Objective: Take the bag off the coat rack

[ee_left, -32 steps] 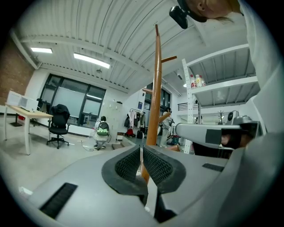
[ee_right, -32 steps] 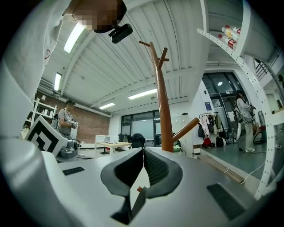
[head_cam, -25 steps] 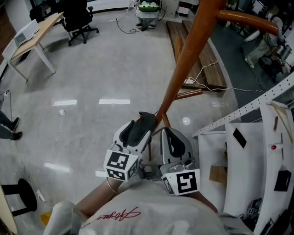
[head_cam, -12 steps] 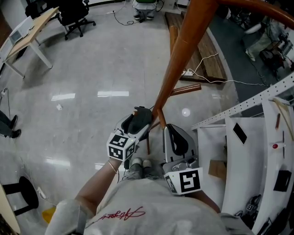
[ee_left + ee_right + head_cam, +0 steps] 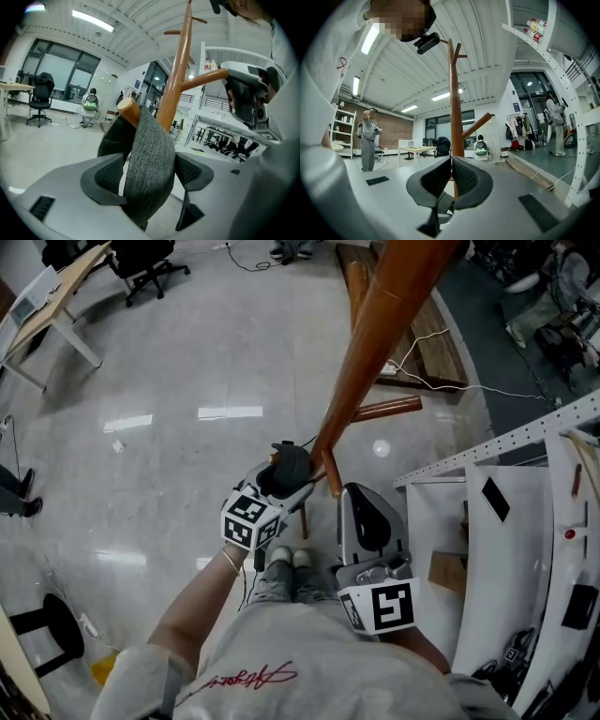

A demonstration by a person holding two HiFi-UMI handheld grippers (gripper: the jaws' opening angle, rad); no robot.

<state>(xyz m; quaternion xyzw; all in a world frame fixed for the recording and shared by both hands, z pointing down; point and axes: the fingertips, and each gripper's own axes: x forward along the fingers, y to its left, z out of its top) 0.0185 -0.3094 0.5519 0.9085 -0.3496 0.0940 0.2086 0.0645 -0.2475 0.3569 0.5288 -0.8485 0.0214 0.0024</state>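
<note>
The orange-brown wooden coat rack (image 5: 375, 334) rises in front of me. The bag's grey fabric strap (image 5: 150, 140) hangs over a low peg (image 5: 129, 108) beside the pole (image 5: 176, 79). My left gripper (image 5: 149, 173) is open, with the strap hanging loose between its wide-spread pads and a dark part of the bag behind. From the head view the left gripper (image 5: 281, 472) sits at the dark bag (image 5: 289, 461) by the pole's foot. My right gripper (image 5: 361, 498) is beside it, shut with nothing in it. In its own view the right gripper (image 5: 451, 173) points at the pole (image 5: 455, 108).
A white perforated shelf unit (image 5: 506, 512) stands close on my right. Wooden boards (image 5: 427, 329) and a white cable lie on the floor behind the rack. A desk (image 5: 47, 315) and office chair (image 5: 141, 259) are far left. A person (image 5: 369, 138) stands across the room.
My left gripper has moved forward and slightly right, closer to the pole and the peg. The right gripper has hardly shifted.
</note>
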